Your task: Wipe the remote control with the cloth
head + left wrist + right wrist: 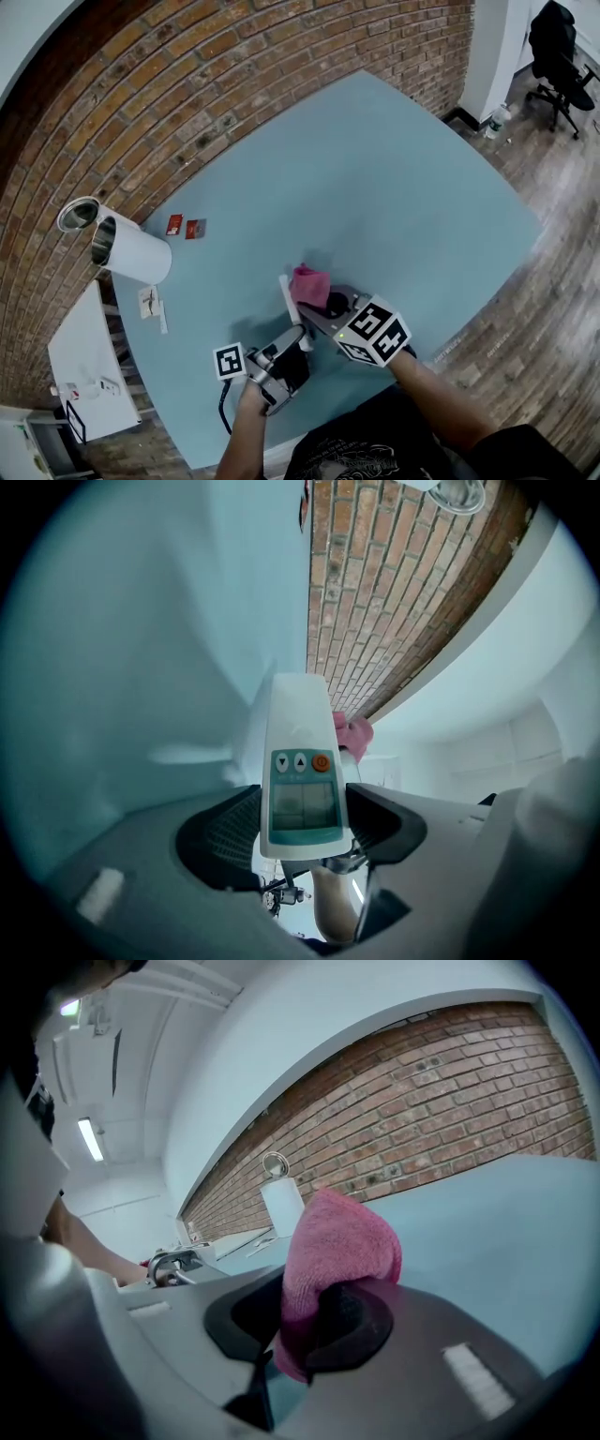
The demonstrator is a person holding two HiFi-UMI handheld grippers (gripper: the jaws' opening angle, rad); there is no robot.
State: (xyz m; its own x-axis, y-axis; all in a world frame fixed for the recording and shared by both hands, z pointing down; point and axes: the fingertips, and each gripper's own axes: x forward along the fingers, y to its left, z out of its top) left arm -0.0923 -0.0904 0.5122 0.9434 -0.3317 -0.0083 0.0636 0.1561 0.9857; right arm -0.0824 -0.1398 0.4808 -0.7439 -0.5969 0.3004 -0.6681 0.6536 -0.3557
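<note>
My left gripper (302,832) (298,339) is shut on the lower end of a white remote control (301,761) (288,297), held up over the light blue table (394,187). The remote has a small display, two arrow keys and an orange button. My right gripper (305,1321) (323,305) is shut on a folded pink cloth (337,1246) (310,285). In the head view the cloth sits right beside the remote's far end; in the left gripper view the cloth (353,735) peeks out behind the remote's right edge. Contact between them is hidden.
A white paper-towel roll on a metal holder (127,246) lies at the table's left near the brick wall (234,75). Two small red items (185,227) and a white fitting (150,302) lie near it. An office chair (558,52) stands on the wooden floor, far right.
</note>
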